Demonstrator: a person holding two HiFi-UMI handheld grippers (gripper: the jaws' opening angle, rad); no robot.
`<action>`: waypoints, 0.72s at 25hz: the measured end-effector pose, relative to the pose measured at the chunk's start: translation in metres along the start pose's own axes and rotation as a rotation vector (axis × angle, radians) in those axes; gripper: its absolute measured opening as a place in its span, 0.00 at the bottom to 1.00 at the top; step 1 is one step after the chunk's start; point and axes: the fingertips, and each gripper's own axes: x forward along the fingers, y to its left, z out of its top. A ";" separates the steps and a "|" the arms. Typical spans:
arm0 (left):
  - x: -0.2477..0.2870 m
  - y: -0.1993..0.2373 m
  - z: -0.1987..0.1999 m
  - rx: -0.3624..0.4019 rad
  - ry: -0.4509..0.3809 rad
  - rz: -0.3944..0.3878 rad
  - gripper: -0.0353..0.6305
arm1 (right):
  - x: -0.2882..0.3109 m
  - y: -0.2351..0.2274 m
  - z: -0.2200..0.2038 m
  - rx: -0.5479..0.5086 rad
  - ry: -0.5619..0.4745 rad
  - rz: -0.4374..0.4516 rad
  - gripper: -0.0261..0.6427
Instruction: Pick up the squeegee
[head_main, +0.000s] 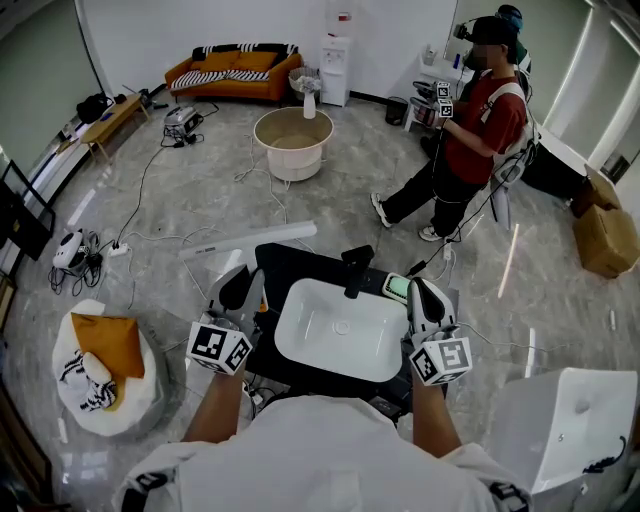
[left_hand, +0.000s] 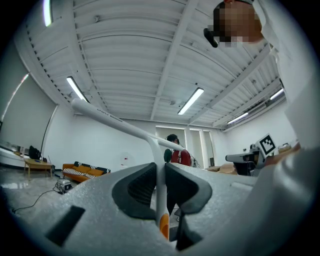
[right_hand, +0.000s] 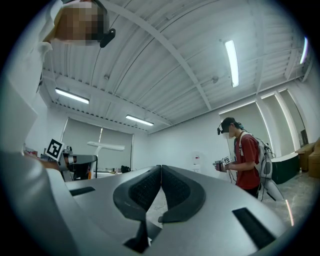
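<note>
The squeegee (head_main: 250, 240) is white, with a long blade and a thin handle that ends in orange. It is held up over the left side of the black table, left of the white sink (head_main: 296, 350). My left gripper (head_main: 244, 288) is shut on its handle. In the left gripper view the handle (left_hand: 159, 197) stands upright between the dark pads of the left gripper (left_hand: 160, 182), and the blade runs up to the left. My right gripper (head_main: 426, 296) hovers at the sink's right edge. The right gripper's (right_hand: 161, 182) pads meet with nothing between them, and the squeegee (right_hand: 106, 146) shows far to its left.
A black faucet (head_main: 355, 268) stands behind the sink, with a green object (head_main: 398, 288) beside it. A person in a red shirt (head_main: 480, 130) stands at the back right holding grippers. A round tub (head_main: 293, 140), an orange sofa (head_main: 235, 70), floor cables, a cushion (head_main: 105, 345) and a white bin (head_main: 570, 420) surround the table.
</note>
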 end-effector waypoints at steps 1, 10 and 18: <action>0.000 0.000 -0.001 -0.004 0.002 -0.001 0.16 | -0.001 0.001 -0.001 0.000 0.002 0.002 0.06; 0.004 -0.005 -0.013 -0.048 0.011 -0.039 0.16 | -0.004 0.011 -0.013 -0.007 0.025 0.035 0.06; 0.008 -0.010 -0.015 -0.072 0.014 -0.067 0.16 | -0.003 0.014 -0.018 -0.001 0.047 0.045 0.06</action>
